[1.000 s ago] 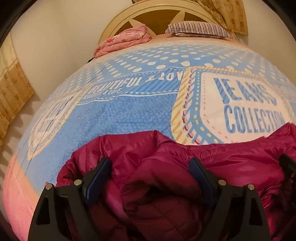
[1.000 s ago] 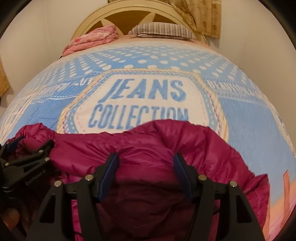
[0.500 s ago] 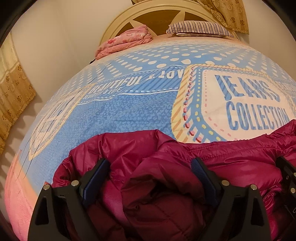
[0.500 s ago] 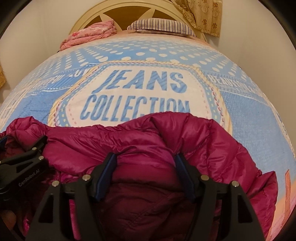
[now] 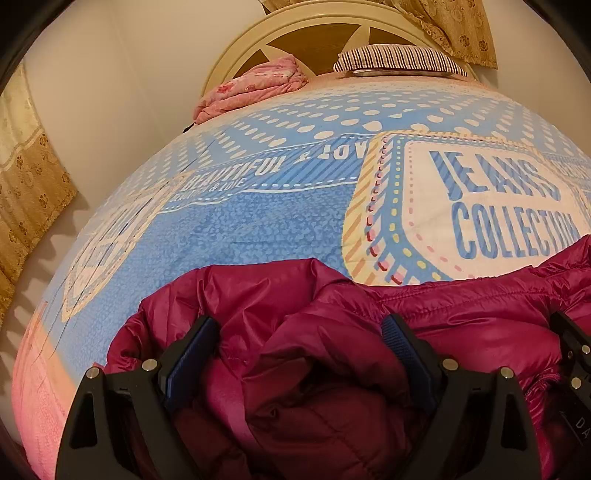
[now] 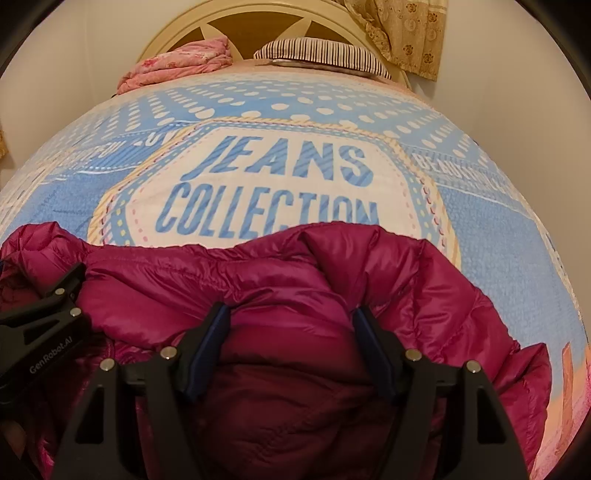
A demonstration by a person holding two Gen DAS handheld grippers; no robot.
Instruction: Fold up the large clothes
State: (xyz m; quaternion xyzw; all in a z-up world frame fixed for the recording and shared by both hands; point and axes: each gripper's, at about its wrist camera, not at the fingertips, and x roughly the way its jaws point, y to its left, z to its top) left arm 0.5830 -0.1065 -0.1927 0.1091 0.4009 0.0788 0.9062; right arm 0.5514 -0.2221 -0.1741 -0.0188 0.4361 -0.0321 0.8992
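A magenta puffer jacket (image 5: 314, 332) lies bunched at the near end of a bed with a blue "JEANS COLLECTION" cover (image 5: 258, 229); it also shows in the right wrist view (image 6: 280, 280). My left gripper (image 5: 301, 332) has wide-spread jaws with a thick fold of jacket bulging between the blue pads. My right gripper (image 6: 291, 321) likewise has spread jaws with the jacket's upper edge between them. The left gripper shows at the left edge of the right wrist view (image 6: 44, 317). Whether either one is squeezing the fabric is unclear.
A folded pink blanket (image 5: 255, 88) and a striped pillow (image 5: 395, 59) lie at the cream headboard (image 5: 236, 55). White walls close both sides. Gold curtains hang at the left (image 5: 29, 184) and the top right (image 6: 406, 33).
Both grippers have drawn back and lowered slightly with the jacket bundle. The jacket's far edge now covers the bottom of the "COLLECTION" lettering in the right wrist view.
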